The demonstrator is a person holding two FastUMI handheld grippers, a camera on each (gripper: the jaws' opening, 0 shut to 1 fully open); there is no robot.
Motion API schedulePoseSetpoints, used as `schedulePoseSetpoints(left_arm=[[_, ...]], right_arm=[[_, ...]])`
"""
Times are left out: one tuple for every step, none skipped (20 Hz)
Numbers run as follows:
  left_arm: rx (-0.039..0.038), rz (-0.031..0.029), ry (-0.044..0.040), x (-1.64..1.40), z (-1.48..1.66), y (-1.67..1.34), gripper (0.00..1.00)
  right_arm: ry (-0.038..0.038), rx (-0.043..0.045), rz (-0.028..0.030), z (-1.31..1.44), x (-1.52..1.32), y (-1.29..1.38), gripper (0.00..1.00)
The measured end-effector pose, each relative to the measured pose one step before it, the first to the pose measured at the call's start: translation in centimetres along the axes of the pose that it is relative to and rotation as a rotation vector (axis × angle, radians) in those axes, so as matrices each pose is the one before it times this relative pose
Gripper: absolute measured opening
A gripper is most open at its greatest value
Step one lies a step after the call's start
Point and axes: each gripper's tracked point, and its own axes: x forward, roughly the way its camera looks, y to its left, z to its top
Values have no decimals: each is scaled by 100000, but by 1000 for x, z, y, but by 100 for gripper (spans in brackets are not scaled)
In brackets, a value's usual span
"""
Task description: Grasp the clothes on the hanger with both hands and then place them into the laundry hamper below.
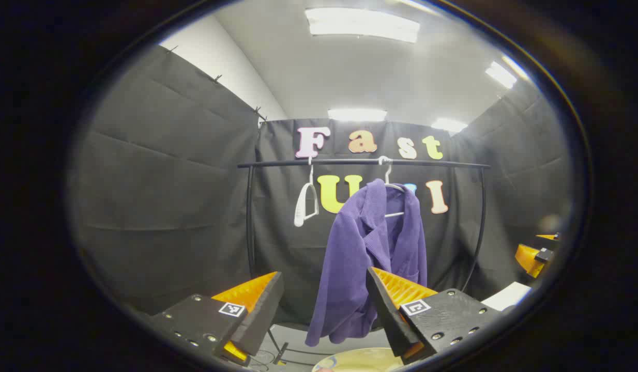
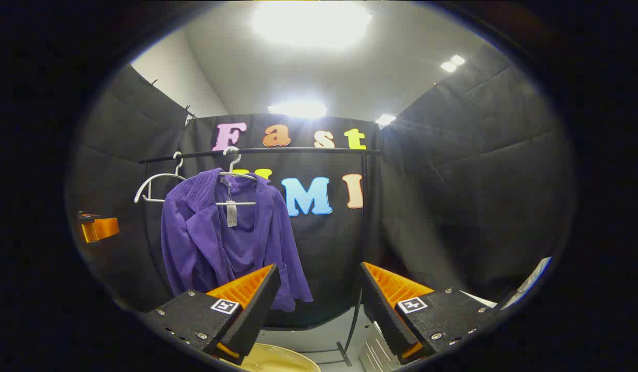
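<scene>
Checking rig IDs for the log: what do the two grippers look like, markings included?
Both match. The left gripper and right gripper each have two wedge-shaped jaws with ribbed inner faces, on black textured blocks with silver screws. Each block carries a square black-and-white marker. No cables or sleeves visible.

1. Left gripper (image 1: 324, 305): its two fingers rise from the 7 and 5 o'clock edges of the left gripper view, spread wide with nothing between them.
2. Purple jacket (image 1: 368, 258): hangs at centre on a white hanger (image 1: 389, 178), ribbed fabric, collar open, hem low toward 6 o'clock; the gripper's 5 o'clock finger overlaps its lower edge in the picture.
3. Black clothes rail (image 1: 360, 163): horizontal bar above centre, curved uprights at both ends.
4. Empty white hanger (image 1: 306, 204): on the rail toward 11 o'clock of the jacket.
5. Right gripper (image 1: 533, 256): partly seen at 3 o'clock.
6. Laundry hamper (image 1: 360, 361): pale rim at 6 o'clock, below the jacket.
</scene>
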Motion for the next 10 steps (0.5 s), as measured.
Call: schedulePoseSetpoints(left_arm=[[32, 39, -121, 112, 101, 18, 99], [232, 432, -89, 48, -46, 82, 93], [70, 439, -172, -41, 59, 93, 93], [-259, -231, -109, 51, 6, -105, 93], [-306, -498, 0, 84, 6, -227, 93], [-26, -318, 144, 12, -108, -139, 93], [266, -346, 128, 21, -7, -180, 93], [407, -116, -36, 11, -20, -82, 93], [329, 235, -428, -34, 211, 55, 93], [86, 14, -439, 52, 150, -51, 93]], right_arm=[[229, 339, 189, -91, 69, 66, 95], [-75, 39, 366, 97, 54, 107, 95], [-48, -225, 253, -82, 70, 31, 95], [-82, -259, 36, 45, 70, -1, 95], [34, -79, 29, -51, 9, 42, 95], [114, 269, 125, 1, 2, 67, 95], [35, 416, 207, -16, -70, 45, 95], [0, 223, 328, 12, 80, 163, 95], [-68, -108, 307, 21, 26, 49, 95], [-88, -359, 126, 78, 128, -3, 95]])
